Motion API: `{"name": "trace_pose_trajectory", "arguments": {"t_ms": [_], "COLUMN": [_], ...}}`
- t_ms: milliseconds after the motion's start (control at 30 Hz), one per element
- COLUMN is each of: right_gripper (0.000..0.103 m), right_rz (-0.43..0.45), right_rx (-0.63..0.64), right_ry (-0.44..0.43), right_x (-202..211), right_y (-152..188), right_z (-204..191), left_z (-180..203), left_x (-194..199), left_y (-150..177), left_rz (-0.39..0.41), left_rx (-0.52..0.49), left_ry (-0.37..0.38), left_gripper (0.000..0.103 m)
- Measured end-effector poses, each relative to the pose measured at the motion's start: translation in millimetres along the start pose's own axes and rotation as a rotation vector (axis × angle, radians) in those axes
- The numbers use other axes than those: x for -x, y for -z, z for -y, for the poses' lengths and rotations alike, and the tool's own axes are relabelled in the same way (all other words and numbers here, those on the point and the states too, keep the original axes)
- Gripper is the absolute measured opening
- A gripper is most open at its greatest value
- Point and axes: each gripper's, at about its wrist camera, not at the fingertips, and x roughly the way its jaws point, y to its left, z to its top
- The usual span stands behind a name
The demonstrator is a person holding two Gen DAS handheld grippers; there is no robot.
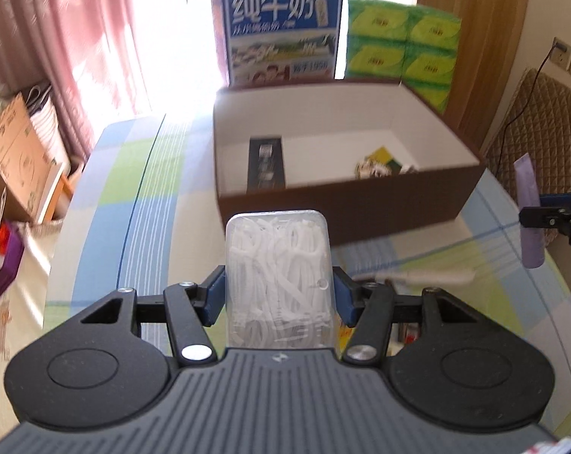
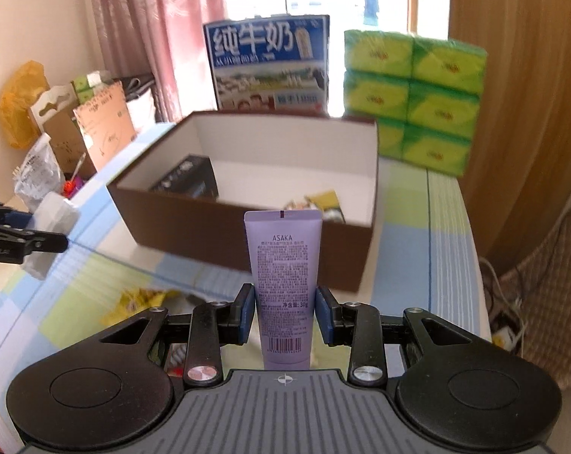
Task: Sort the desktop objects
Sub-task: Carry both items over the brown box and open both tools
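Left gripper (image 1: 278, 297) is clamped on the clear floss-pick case (image 1: 278, 276), blue pads pressing both long sides, the case standing up out of the jaws and full of white picks. Dead ahead of it sits the brown box (image 1: 361, 204), open-topped with a white lining, its near wall just beyond the tip of the case. Inside the box, a dark carton (image 1: 266, 164) lies ahead and slightly left, and a yellow-and-dark packet (image 1: 380, 162) sits toward the right corner. Over on the right gripper (image 2: 284, 312), the jaws are pinching the purple tube (image 2: 284, 287) around its lower half, crimped end up, barcode low, and the printed text facing the camera. The same brown box (image 2: 247, 234) lies straight ahead of this one too, angled so a corner points toward the right. Behind the box, a blue milk carton (image 2: 270, 68) stands upright, with a stack of green tissue packs (image 2: 418, 94) to its right. Under both grippers is the checked tablecloth (image 1: 134, 196) in blue, green and white. From the left view, the purple tube shows at far right, held well apart from the floss case.
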Motion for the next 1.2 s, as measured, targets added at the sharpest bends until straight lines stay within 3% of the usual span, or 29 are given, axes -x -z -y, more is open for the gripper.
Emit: {"name": "trace_pose_trajectory", "arguments": {"t_ms": [400,800,1200], "right_gripper": [0.032,0.031,0.032], "right_rz": [0.058,0.102,0.007], "right_rx": [0.034,0.026,0.004], "right_ry": [-0.045,-0.080,-0.053], "right_x": [-13,-52,-143], "right_y": [-50,-118,-147], "right_z": [-2,6,30], "left_z": [13,25,27], "left_x": [-20,-63,-155], "left_y": [-68,-135,-169], "left_rz": [0.076,0.107,0.023], "left_rx": [-0.035,-0.039,-0.011], "left_ry": [0.032,0.072,0.059], "left_gripper": [0.053,0.053,0.053]}}
